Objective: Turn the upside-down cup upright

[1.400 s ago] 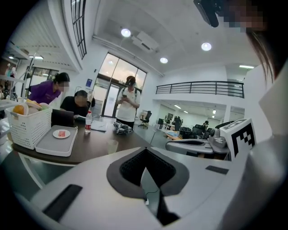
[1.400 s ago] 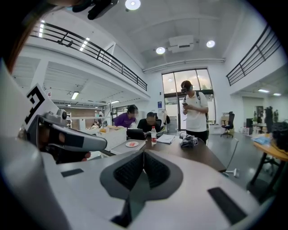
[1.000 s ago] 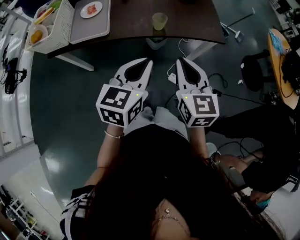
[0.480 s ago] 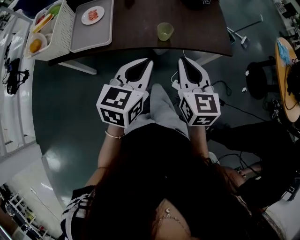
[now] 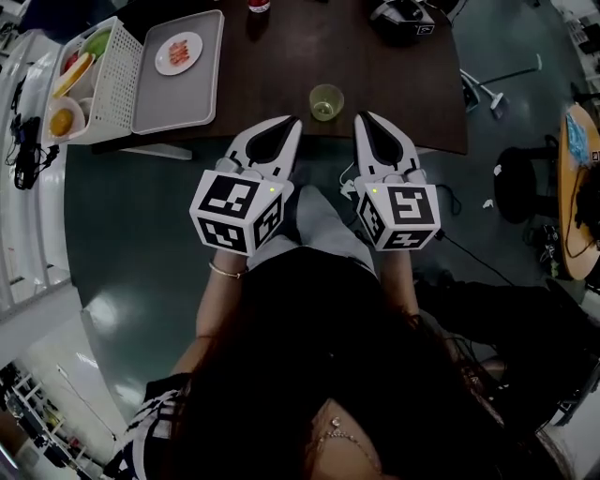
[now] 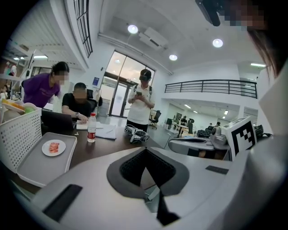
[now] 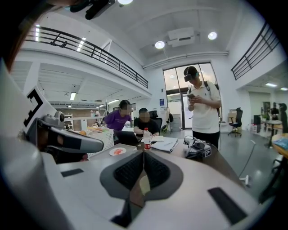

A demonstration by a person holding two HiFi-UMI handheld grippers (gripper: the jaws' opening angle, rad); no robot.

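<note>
A pale green see-through cup stands on the dark brown table, close to its front edge. From above I cannot tell which end of it is up. My left gripper and right gripper are held side by side, pointing at the table, with their tips just short of its front edge. The cup lies ahead of the gap between them. Both are shut with nothing held. The left gripper view shows that gripper's jaws pressed together, and the right gripper view shows the same.
At the table's left lies a grey tray bearing a small plate of food, beside a white basket of fruit. A bottle, papers and a black device sit further back. People are behind the table.
Both grippers, still shut, have moved forward together toward the table. The cup and table edge now sit much closer to their tips in the head view.
</note>
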